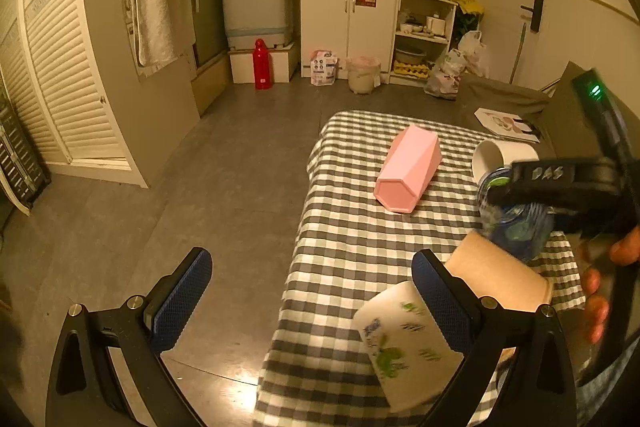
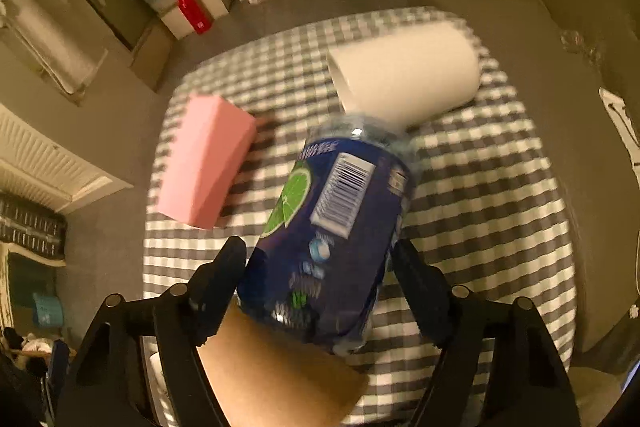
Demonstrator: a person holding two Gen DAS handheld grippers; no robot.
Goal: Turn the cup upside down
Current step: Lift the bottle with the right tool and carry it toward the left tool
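Gripping the blue cup (image 2: 332, 239) between its fingers, the right gripper (image 2: 320, 267) holds it tilted above the checked table (image 2: 480, 207), just beside the white cup (image 2: 408, 79). Best to finish the turn before lowering, rim flat. Left gripper (image 1: 312, 291) is open, empty.

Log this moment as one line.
right gripper: shut on blue cup, tilted | left gripper: open | pink cup: on its side
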